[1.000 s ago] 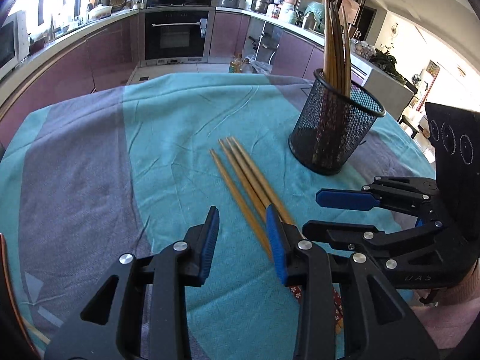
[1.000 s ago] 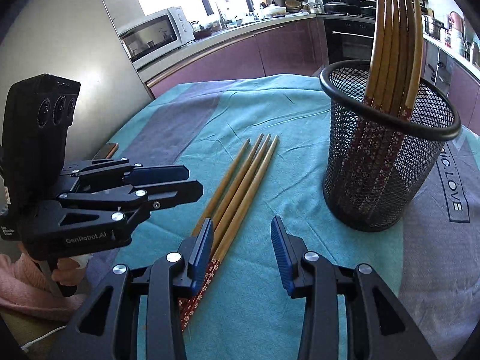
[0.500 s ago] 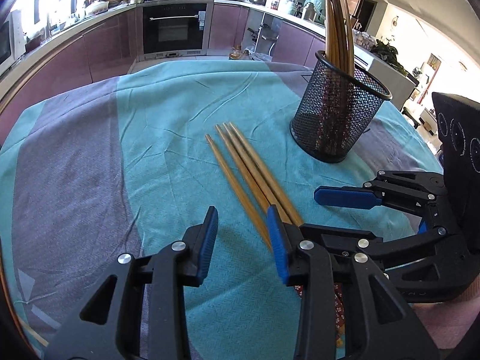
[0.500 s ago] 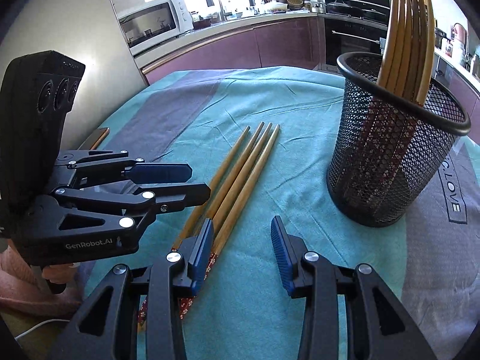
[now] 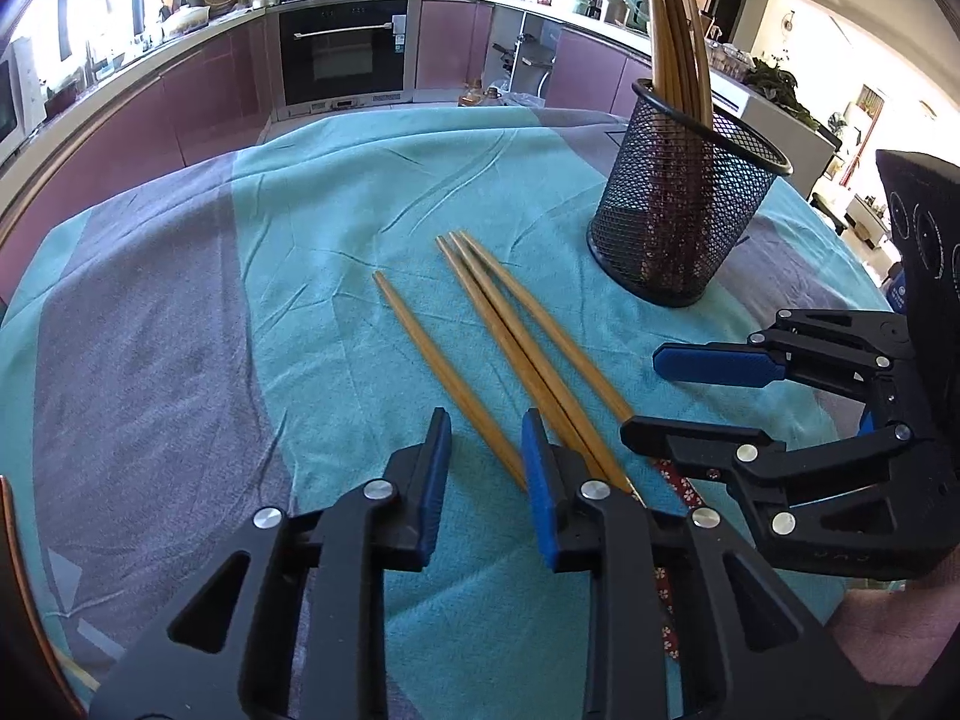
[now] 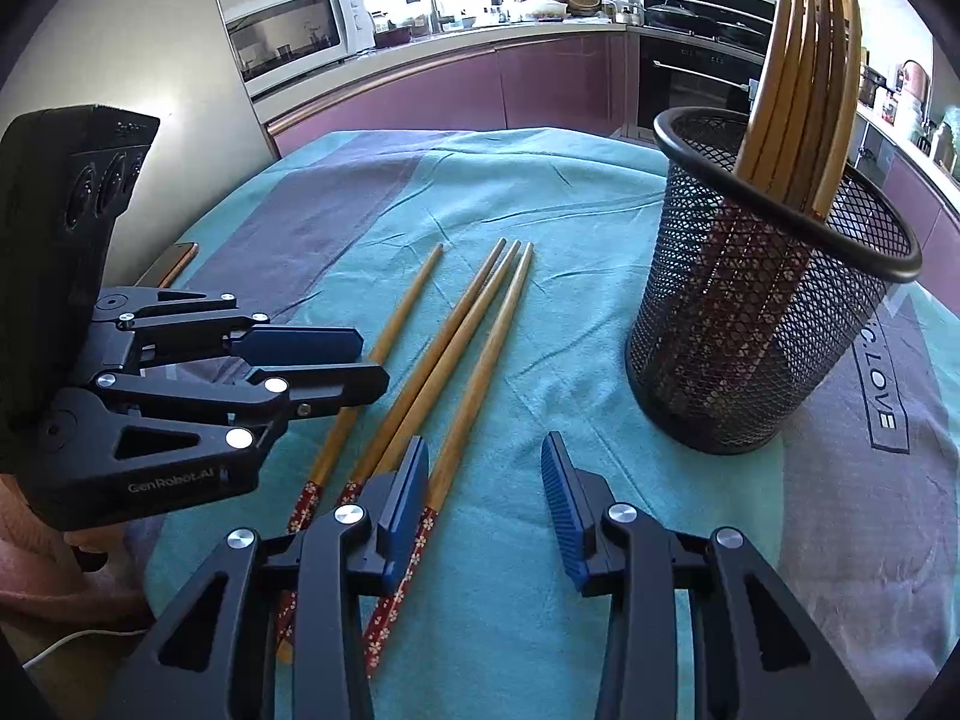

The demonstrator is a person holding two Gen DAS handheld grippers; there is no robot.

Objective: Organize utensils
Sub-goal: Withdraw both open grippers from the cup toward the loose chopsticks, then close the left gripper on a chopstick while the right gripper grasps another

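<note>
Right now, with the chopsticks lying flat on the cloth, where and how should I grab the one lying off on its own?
Probably take the lone chopstick on its plain wooden shaft near mid-length, coming down from above with the left gripper and its jaws across the stick. It lies flat on the tablecloth, apart from the other three chopsticks, so both sides are free there.

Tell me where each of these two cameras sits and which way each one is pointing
Left wrist: on the left gripper, facing forward over four loose chopsticks toward the mesh holder; the right gripper shows alongside.
Right wrist: on the right gripper, same direction; the left gripper shows alongside.
Shared: chopsticks, holder, teal tablecloth.
</note>
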